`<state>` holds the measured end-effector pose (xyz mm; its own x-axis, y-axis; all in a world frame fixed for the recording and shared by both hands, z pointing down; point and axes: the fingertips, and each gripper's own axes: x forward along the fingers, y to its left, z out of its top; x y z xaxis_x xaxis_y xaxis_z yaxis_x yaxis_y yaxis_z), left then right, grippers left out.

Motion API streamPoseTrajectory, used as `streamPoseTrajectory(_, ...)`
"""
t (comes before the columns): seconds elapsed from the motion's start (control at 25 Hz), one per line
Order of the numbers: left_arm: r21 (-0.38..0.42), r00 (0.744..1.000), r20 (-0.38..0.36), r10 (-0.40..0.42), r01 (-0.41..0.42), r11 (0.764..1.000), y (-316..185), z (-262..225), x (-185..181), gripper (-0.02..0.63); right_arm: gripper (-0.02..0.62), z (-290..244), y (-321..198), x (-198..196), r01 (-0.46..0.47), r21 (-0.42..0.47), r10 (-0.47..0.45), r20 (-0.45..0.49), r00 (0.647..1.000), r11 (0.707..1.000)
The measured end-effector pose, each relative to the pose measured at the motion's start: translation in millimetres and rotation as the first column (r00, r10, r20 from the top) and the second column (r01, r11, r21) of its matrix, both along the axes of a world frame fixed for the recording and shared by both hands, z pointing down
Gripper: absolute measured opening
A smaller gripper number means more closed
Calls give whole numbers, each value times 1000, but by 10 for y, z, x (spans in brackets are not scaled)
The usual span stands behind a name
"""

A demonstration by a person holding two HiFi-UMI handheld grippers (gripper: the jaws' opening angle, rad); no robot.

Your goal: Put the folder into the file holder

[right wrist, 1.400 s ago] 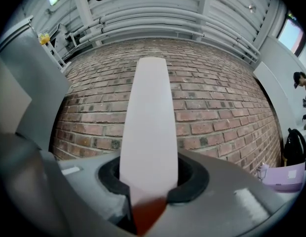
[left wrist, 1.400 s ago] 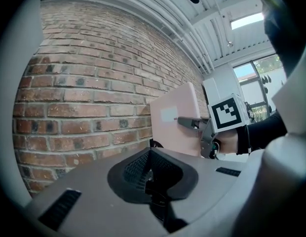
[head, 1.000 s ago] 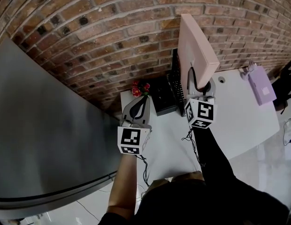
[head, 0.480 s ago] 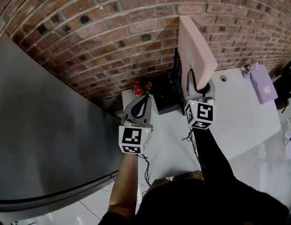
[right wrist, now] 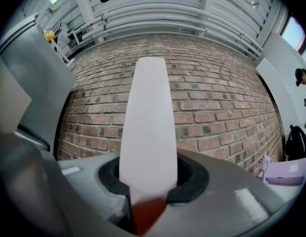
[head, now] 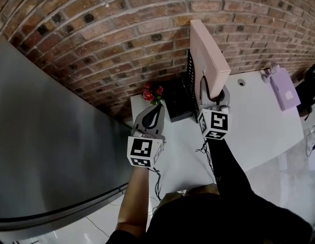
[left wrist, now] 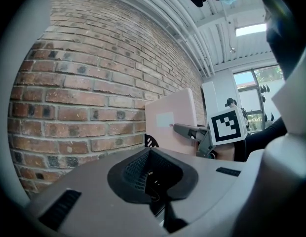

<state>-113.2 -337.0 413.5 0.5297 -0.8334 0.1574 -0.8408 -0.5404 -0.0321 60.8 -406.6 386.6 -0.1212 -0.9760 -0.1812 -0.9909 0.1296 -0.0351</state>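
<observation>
My right gripper (head: pixel 211 94) is shut on the lower edge of a pale pink folder (head: pixel 208 60), which stands upright on edge. In the right gripper view the folder (right wrist: pixel 147 132) rises straight out from between the jaws of the right gripper (right wrist: pixel 145 199). The black mesh file holder (head: pixel 190 91) stands against the brick wall, just left of and below the folder. My left gripper (head: pixel 153 113) hovers to the left over the table, shut with nothing in it. The left gripper view looks past the left gripper (left wrist: pixel 157 184) to the folder (left wrist: pixel 170 125) and the right gripper (left wrist: pixel 190 131).
A black box (head: pixel 177 105) sits beside the file holder, with red flowers (head: pixel 152 94) to its left. A purple case (head: pixel 283 89) lies at the far right of the white table (head: pixel 259 131). A large grey panel (head: pixel 45 151) fills the left side.
The right gripper and the folder have sunk a little and drifted left toward the file holder. The left gripper has stayed in place.
</observation>
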Motion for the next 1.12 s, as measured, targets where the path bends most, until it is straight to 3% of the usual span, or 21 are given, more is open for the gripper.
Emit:
streamPoseTrajectory(0.52,-27,1000,-8,13,-13,1000,36,168,25,8,133,249,-14,111,10,-27,-10,24,1000,1000)
streamPoseTrajectory(1.12,-60,1000,-20,-1,-1,998,26,328,-38,8,133,244,-19,164,22,19,-23,47,999,1000)
